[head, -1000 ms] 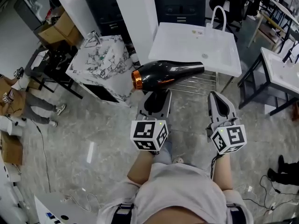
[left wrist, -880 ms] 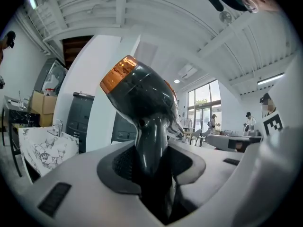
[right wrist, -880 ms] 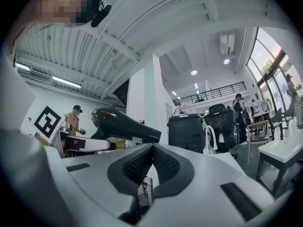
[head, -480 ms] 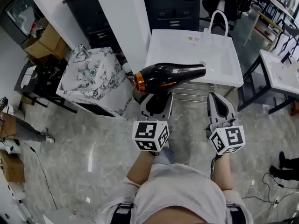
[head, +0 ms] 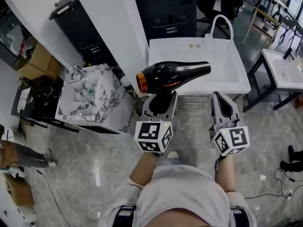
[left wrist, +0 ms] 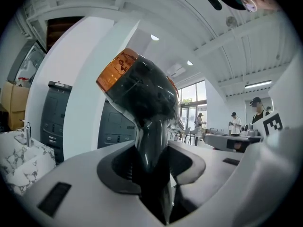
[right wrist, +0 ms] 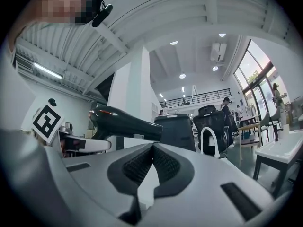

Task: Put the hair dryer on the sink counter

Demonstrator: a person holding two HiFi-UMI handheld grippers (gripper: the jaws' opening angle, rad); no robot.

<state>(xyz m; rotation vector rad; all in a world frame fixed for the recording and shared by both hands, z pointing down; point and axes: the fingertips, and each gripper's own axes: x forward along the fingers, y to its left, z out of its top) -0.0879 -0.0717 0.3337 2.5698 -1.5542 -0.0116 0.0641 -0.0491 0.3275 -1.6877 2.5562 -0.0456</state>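
Observation:
A glossy black hair dryer (head: 175, 74) with a copper-coloured rear end lies level in the air, nozzle pointing right. My left gripper (head: 161, 98) is shut on its handle from below; in the left gripper view the handle (left wrist: 150, 148) stands clamped between the jaws. The nozzle hangs over the front left part of the white sink counter (head: 222, 79), which has a white arched faucet (head: 222, 25) at its back. My right gripper (head: 223, 107) is beside it, in front of the counter's edge, shut and holding nothing. From the right gripper view the dryer (right wrist: 125, 122) shows at the left.
A marble-patterned sink unit (head: 87, 96) stands to the left, behind a white pillar (head: 113, 27). Dark cabinets (head: 165, 8) are behind the white counter. A second white table (head: 284, 67) is at the right. Metal bars (head: 199, 100) run under the counter's front.
The white sink counter has come closer as I moved forward. The dryer, still in my left gripper, now reaches over the counter's front left. Both grippers keep their stance.

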